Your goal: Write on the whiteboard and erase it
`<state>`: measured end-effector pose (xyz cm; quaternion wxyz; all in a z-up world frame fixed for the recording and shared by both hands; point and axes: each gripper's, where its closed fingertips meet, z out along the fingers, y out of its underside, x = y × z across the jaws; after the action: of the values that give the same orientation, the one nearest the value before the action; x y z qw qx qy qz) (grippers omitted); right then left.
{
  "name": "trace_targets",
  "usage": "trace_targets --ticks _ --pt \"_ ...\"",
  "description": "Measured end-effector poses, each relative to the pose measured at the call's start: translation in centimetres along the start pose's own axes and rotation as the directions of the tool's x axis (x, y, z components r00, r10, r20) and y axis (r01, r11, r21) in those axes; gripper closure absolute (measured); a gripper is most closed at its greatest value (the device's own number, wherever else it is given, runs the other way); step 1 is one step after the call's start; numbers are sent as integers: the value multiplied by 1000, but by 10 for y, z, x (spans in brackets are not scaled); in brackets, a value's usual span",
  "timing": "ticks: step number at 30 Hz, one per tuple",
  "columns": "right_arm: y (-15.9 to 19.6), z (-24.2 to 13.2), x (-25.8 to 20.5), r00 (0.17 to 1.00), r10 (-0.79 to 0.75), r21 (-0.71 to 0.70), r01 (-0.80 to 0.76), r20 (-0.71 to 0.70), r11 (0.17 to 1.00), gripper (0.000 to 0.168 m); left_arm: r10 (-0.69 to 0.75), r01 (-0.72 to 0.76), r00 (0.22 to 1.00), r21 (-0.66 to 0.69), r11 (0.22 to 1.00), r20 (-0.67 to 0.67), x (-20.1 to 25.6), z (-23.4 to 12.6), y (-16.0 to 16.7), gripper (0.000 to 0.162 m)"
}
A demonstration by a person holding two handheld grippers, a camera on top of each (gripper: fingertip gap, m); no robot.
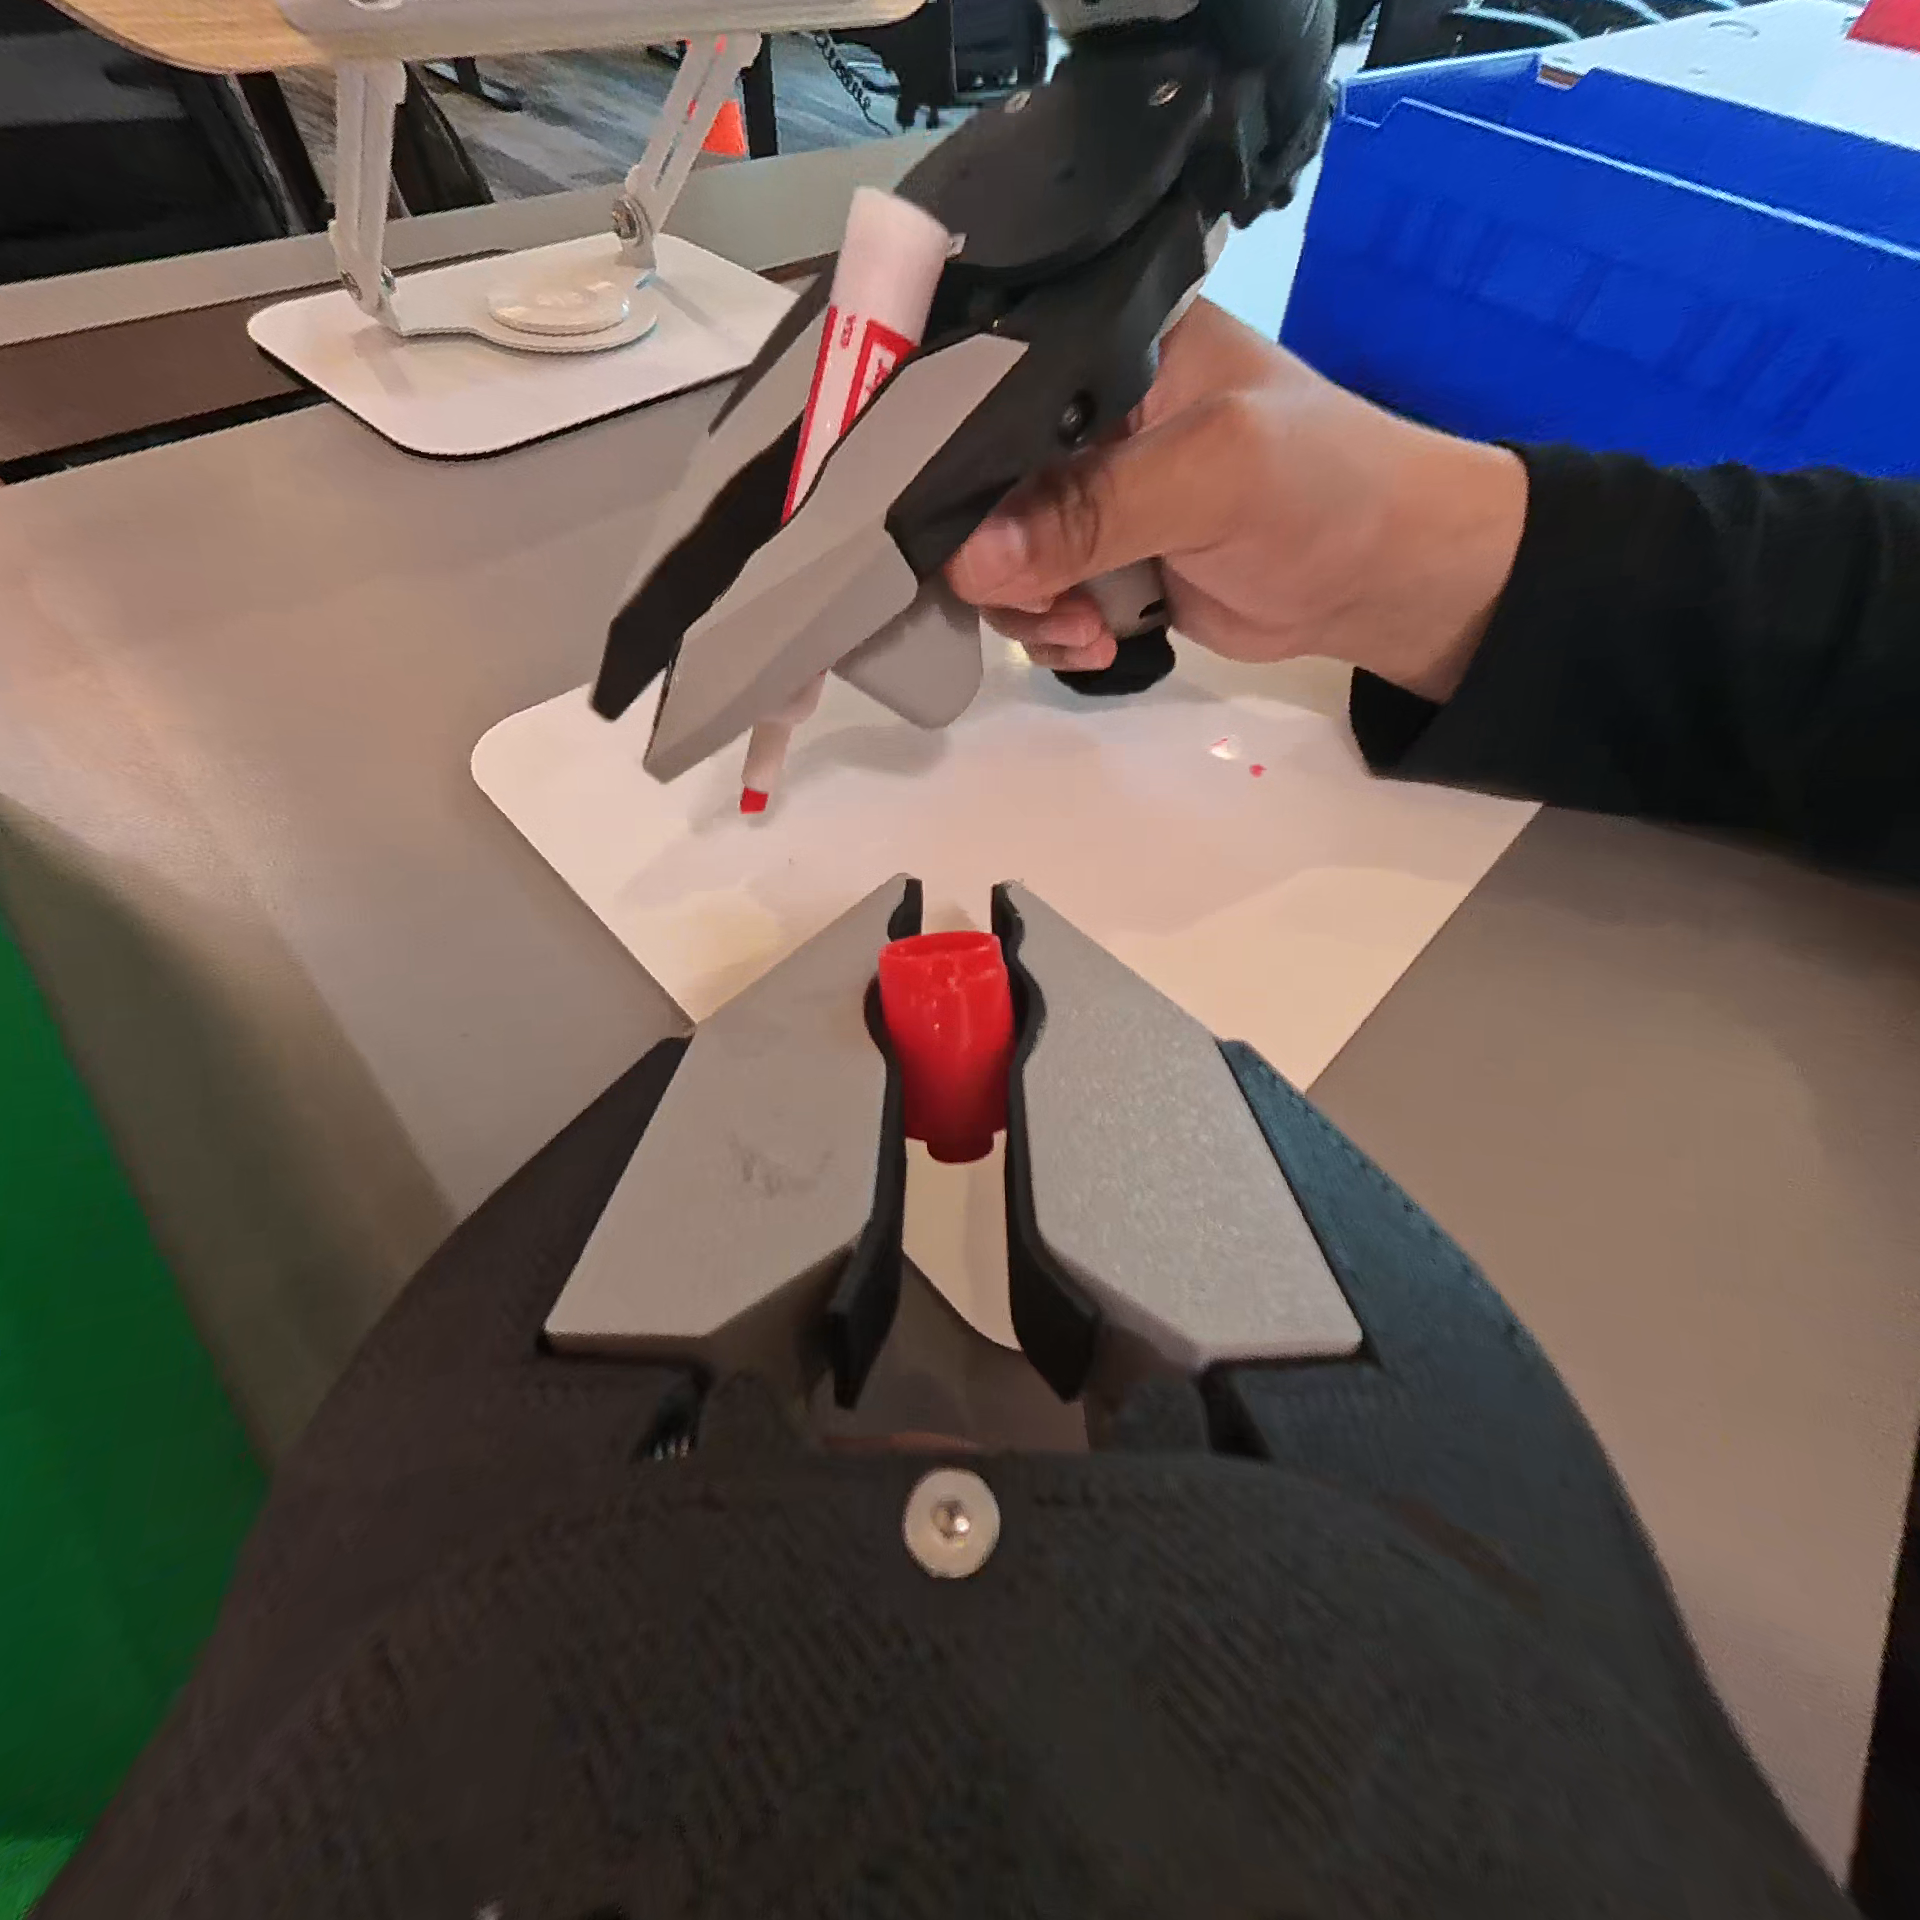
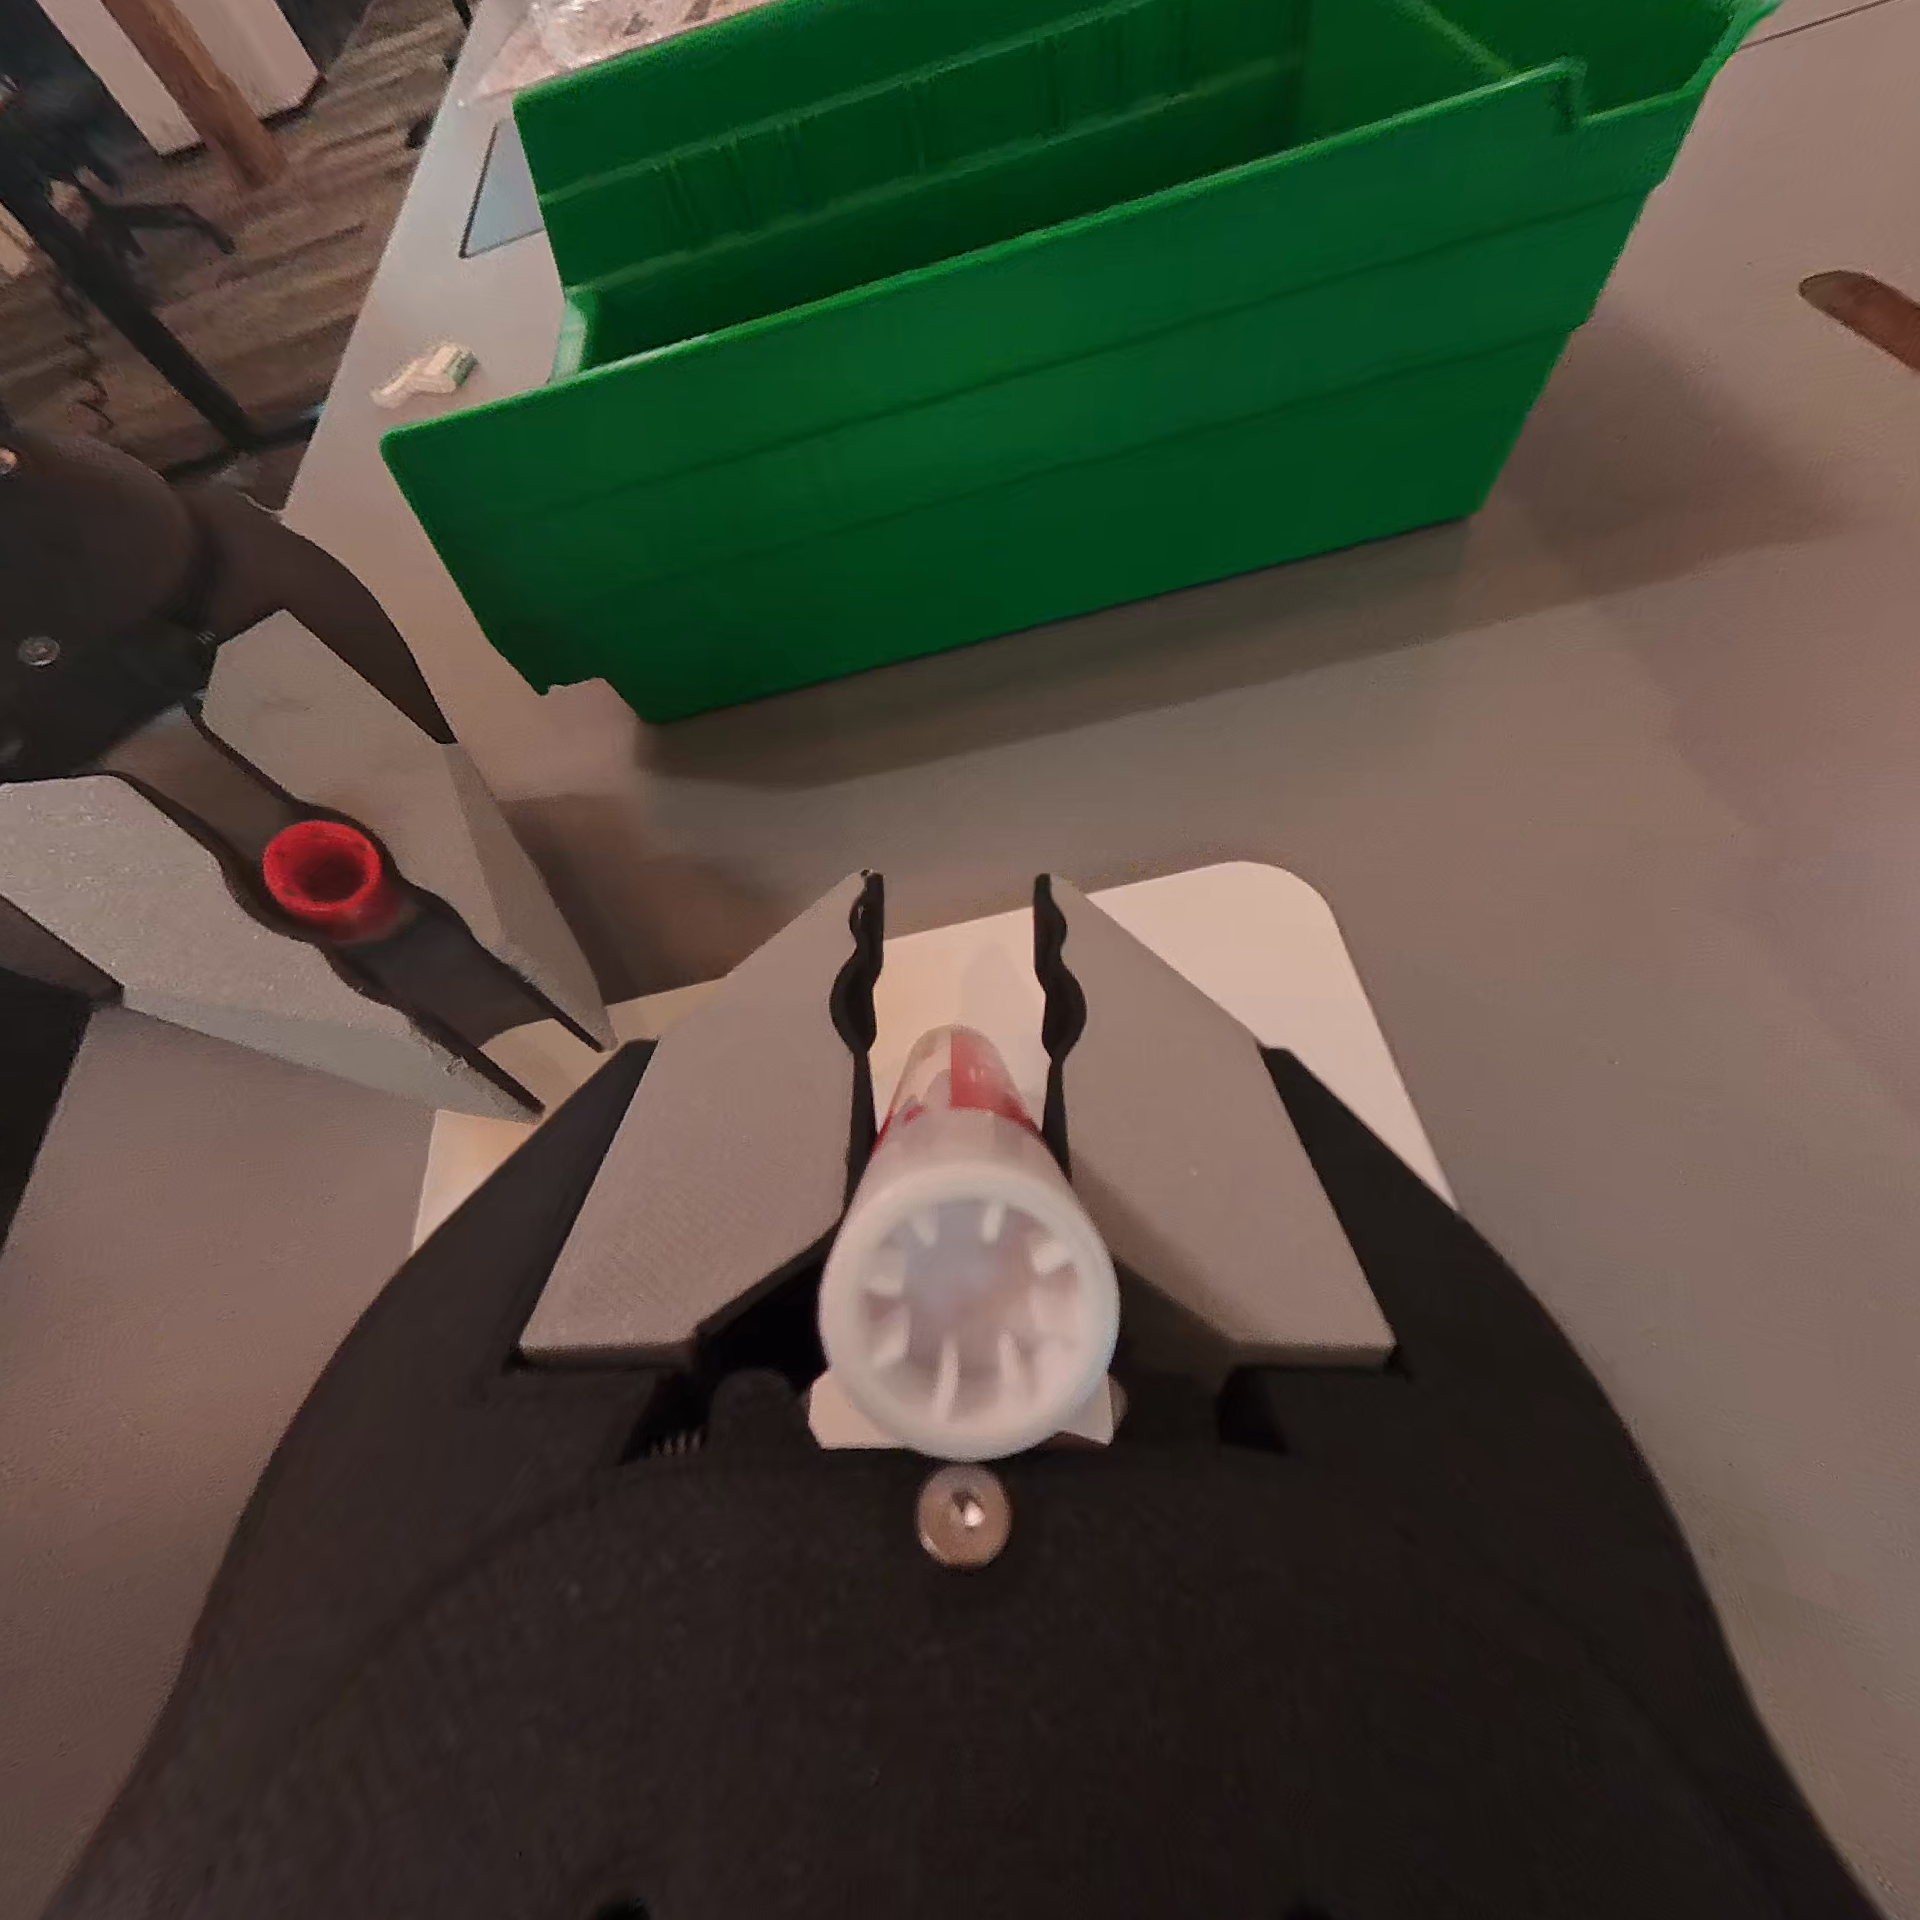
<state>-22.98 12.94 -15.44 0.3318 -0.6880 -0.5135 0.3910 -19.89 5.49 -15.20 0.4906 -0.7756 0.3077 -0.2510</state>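
On the gray tabletop [image 1: 260,644] lies a small white whiteboard [image 1: 1091,862] with round corners. Two little red marks [image 1: 1242,758] sit on it near one edge.

The right tongs [image 1: 665,727] are pinching a white marker [image 1: 873,343] with a red label. The marker points down at a slant. Its red tip [image 1: 753,798] is right at the board, near a corner, but I cannot tell if it touches. A hand [image 1: 1247,530] in a black sleeve [image 1: 1662,644] holds the handle of these tongs. In the right wrist view the marker's round white back end [image 2: 968,1311] faces the camera, with the two gray fingers [image 2: 727,1143] pressed on its sides.

The left tongs [image 1: 956,904] are pinching the red cap [image 1: 945,1029] of the marker. The cap stands up between the fingers with its open end on top. These tongs hang over the near corner of the whiteboard, apart from the right tongs.

A big green bin [image 2: 1039,416] stands on the tabletop past the whiteboard. A blue box [image 1: 1621,260] is behind the hand. A white stand [image 1: 499,312] with a flat base sits farther back.
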Motion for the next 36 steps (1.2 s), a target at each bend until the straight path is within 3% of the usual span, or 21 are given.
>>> trace_targets --ticks 19,36 --pt "20 5 9 986 -129 -141 113 -108 984 141 -35 36 999 19 999 -7 -3 -2 -2 151" --pt "32 3 -20 994 -99 -194 108 52 975 141 -35 35 999 15 999 -11 -2 -2 -1 151"
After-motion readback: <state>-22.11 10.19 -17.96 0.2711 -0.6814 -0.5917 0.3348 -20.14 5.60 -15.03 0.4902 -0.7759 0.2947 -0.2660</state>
